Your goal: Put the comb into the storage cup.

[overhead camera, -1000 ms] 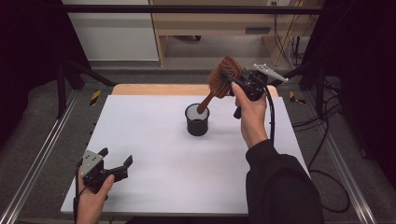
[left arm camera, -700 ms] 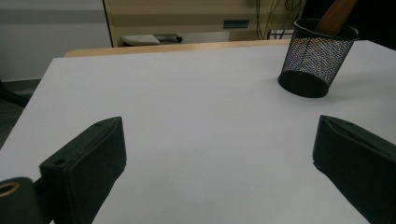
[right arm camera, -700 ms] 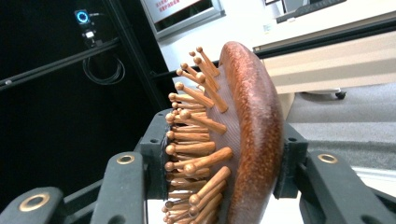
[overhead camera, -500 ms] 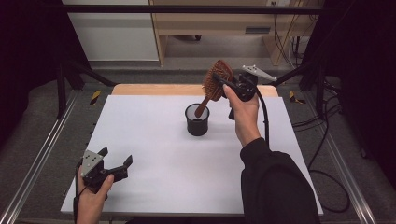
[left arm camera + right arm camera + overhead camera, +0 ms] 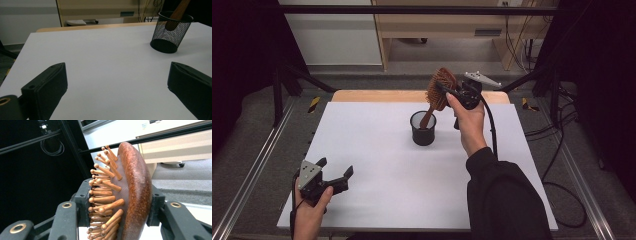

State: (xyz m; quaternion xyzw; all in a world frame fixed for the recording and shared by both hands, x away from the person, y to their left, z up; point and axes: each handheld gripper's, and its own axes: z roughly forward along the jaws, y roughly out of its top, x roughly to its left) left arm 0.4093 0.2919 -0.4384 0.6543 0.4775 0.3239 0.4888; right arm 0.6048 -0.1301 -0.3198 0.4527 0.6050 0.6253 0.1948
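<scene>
The right gripper [image 5: 451, 93] clamps the wooden hairbrush [image 5: 439, 90] – handle inside the mesh cup [image 5: 423, 129]; the left gripper [image 5: 334, 175] rests with jaws wide open – holding nothing.

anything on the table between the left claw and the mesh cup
Nothing: in the left gripper view, bare white table runs from the open left claw to the mesh cup, which holds the hairbrush handle.

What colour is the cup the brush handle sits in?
Black wire mesh; the cup shows best in the left gripper view.

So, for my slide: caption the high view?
Right claw lowers wooden bristle hairbrush handle-first into black mesh cup.
</scene>
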